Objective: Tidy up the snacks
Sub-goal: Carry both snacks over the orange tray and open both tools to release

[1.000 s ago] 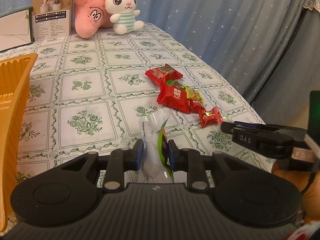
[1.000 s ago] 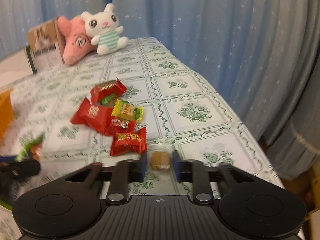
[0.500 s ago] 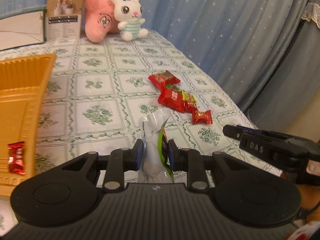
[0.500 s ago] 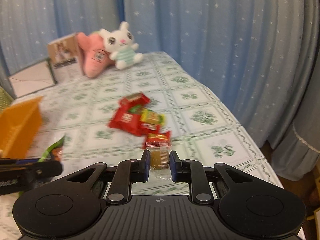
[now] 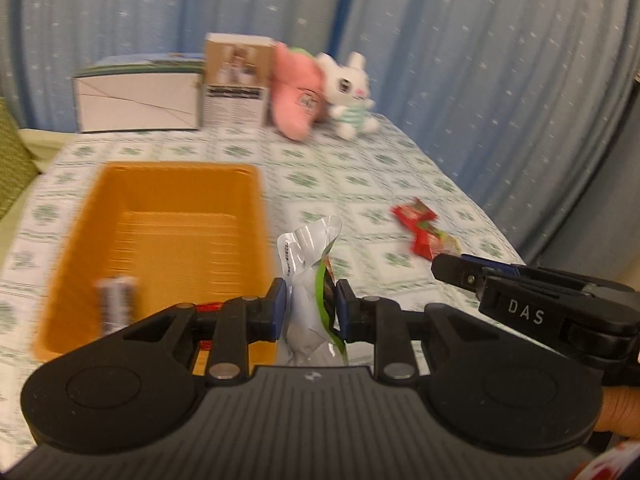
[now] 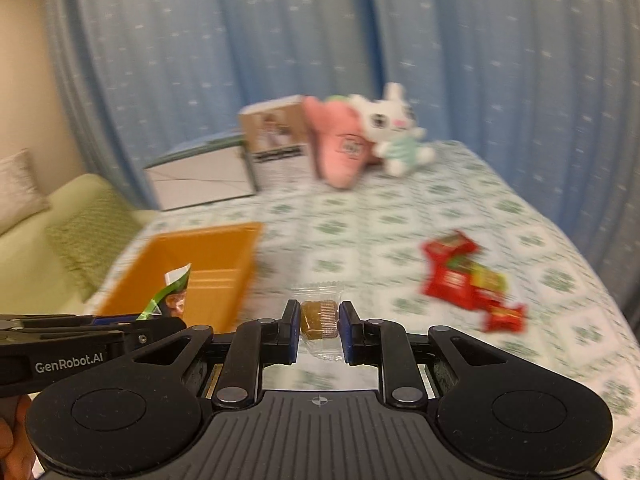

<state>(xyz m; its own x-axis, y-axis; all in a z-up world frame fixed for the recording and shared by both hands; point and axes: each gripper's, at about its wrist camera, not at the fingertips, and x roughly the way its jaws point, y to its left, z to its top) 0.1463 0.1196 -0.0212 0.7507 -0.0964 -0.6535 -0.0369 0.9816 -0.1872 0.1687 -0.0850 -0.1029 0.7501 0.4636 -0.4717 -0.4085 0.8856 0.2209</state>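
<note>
My left gripper (image 5: 307,306) is shut on a crumpled silver and green snack packet (image 5: 308,264), held above the table beside the orange tray (image 5: 168,184). The tray holds a blurred dark wrapped snack (image 5: 116,300) and a red piece half hidden behind my fingers. My right gripper (image 6: 319,326) is shut on a small brown candy in clear wrap (image 6: 319,318), in the air right of the orange tray (image 6: 208,256). A pile of red and yellow snacks (image 6: 468,280) lies on the tablecloth at right, seen also as red snacks (image 5: 424,226) in the left wrist view. The right gripper (image 5: 440,266) shows at the right there.
At the table's far end stand a white box (image 5: 136,100), a brown carton (image 5: 236,84), a pink plush (image 5: 298,100) and a white rabbit plush (image 5: 350,92). Blue starred curtains hang behind and to the right. A green sofa (image 6: 52,232) lies left of the table.
Both grippers have risen and swung left with their snacks still held. The orange tray has come from the left edge into full view; the red snack pile has slid right.
</note>
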